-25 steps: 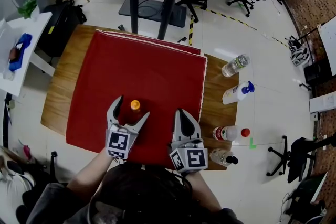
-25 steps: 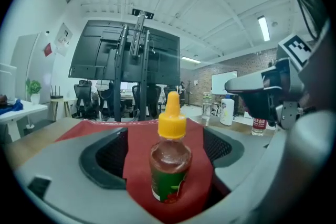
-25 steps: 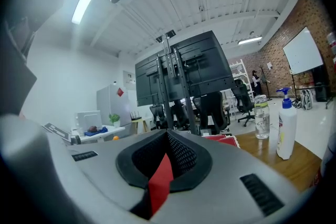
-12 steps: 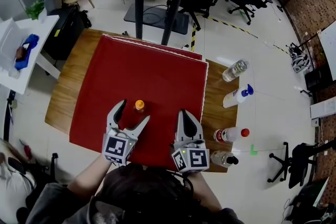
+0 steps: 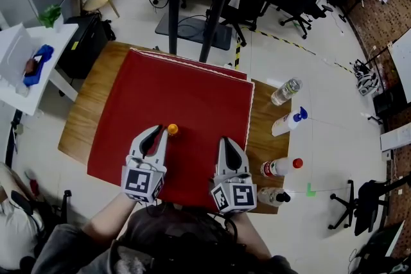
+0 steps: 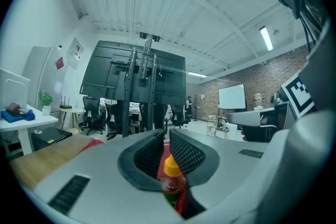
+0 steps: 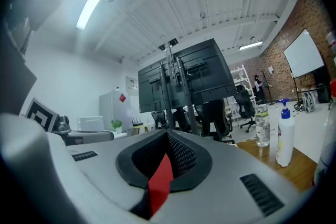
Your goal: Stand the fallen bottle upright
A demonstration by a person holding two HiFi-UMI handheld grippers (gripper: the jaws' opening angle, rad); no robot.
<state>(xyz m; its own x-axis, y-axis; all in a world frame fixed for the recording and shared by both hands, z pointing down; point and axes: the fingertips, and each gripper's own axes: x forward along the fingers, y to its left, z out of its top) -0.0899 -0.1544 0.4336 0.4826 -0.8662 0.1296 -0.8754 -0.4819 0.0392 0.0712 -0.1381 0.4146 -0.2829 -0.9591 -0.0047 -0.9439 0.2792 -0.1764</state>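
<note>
— Bottle (image 5: 172, 129) in the head view?
— Upright on the red mat (image 5: 186, 86), orange cap up, just beside the tips of the left gripper (image 5: 157, 131), well clear of the right gripper (image 5: 229, 142).
— And through the left gripper view?
— Just been closing, now tip to tip, clamped on nothing; bottle visible through the slit below, standing beyond.
— Right gripper view?
— Tips pressed together as well, nothing held, only red mat through the slit.

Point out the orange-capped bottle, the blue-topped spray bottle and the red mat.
orange-capped bottle (image 5: 172, 129), head view, cap
blue-topped spray bottle (image 5: 283, 125), head view, white body
red mat (image 5: 186, 92), head view, bare middle
</note>
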